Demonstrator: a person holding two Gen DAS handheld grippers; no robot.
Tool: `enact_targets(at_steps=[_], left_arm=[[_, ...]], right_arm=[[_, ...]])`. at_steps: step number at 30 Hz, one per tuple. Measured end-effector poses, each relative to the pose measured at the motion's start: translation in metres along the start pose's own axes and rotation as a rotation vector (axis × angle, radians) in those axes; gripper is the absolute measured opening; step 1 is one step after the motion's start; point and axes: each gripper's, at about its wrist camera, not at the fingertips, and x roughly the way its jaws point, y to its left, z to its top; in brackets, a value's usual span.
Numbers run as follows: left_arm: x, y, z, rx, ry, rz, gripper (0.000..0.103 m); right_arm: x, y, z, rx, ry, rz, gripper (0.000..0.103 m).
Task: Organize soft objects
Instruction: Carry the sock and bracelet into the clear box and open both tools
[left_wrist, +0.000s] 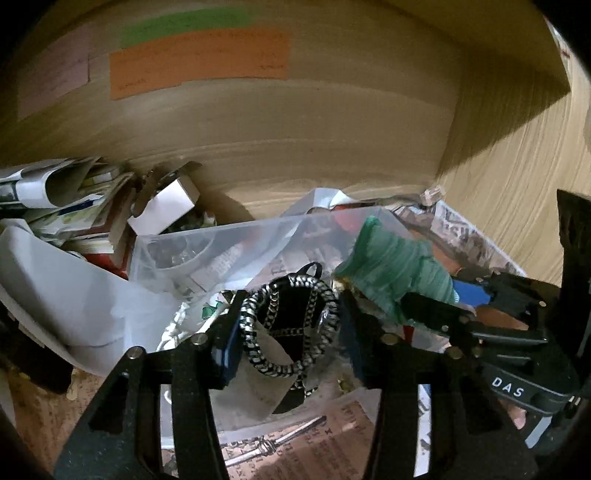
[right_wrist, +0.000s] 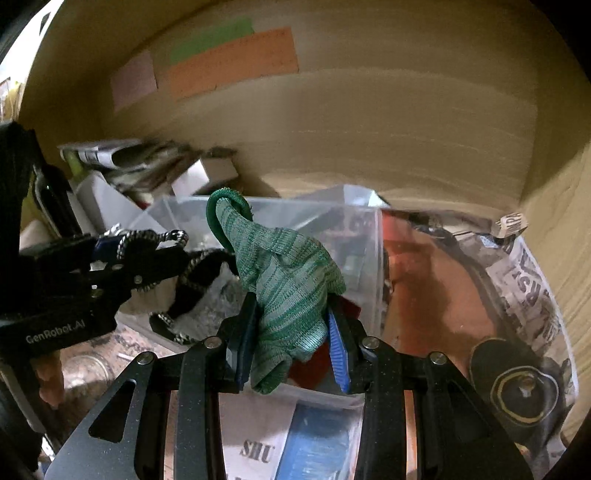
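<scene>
Two tools over a clear bin, each with a soft item between its pads

Cardboard walls enclose the work area; the back wall carries an orange label, a green label and a pale pink one. Below it, the surface is crowded with loose papers, a small white box and printed sheets.

A clear plastic bin stands in the middle, with the white box just behind its left corner. To its right lies a clear bag with black lettering.

Left tool: a black item wrapped in black-and-white braided cord sits between its blue pads. The jaws stand partly spread. The frames do not settle whether the pads press on the item, so the grip cannot be told. The item hangs above the near part of the bin.

Right tool: pinching a green knitted glove. Both pads bear on the lower part of the glove, and its dark green cuff rises and curls above the jaws. The glove is held above the bin, just right of the left tool.

Both tools point downward toward the bin and stand close side by side, apart from each other. Motion blur softens the back wall.
</scene>
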Motion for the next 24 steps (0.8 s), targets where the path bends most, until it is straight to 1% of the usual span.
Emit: enact_targets(at_steps=[2,4,5,6,8,9,14,15,19,24], left_arm=[[0.002,-0.003,-0.001,0.011,0.003,0.012,0.063],[0.003,-0.003,-0.002,0.015,0.004,0.016,0.069],[0.003,-0.003,-0.002,0.015,0.004,0.015,0.071],[0.002,-0.003,-0.002,0.013,0.004,0.014,0.072],[-0.001,-0.001,-0.002,0.004,0.004,0.003,0.072],[-0.004,-0.001,-0.002,-0.001,0.002,-0.003,0.072],[-0.029,0.001,0.001,-0.011,-0.061,-0.011,0.072],[-0.035,0.001,0.002,-0.013,-0.076,-0.01,0.072],[-0.063,0.001,0.004,-0.022,-0.154,0.002,0.072],[-0.104,0.0,0.002,-0.027,-0.264,0.032,0.072]], right_arm=[[0.001,0.0,-0.001,-0.01,0.009,-0.007,0.035],[0.003,0.0,0.0,-0.016,0.013,-0.015,0.036],[0.003,0.0,0.0,-0.018,0.015,-0.018,0.039],[0.003,0.0,0.0,-0.02,0.018,-0.022,0.041],[0.003,-0.001,0.0,-0.021,0.021,-0.028,0.055],[0.002,-0.002,0.0,-0.021,0.02,-0.03,0.058],[-0.011,0.0,0.003,-0.028,-0.018,-0.036,0.067],[-0.014,0.001,0.004,-0.029,-0.029,-0.038,0.068],[-0.04,0.003,0.011,-0.028,-0.101,-0.036,0.069],[-0.085,0.012,0.018,-0.042,-0.225,-0.026,0.069]])
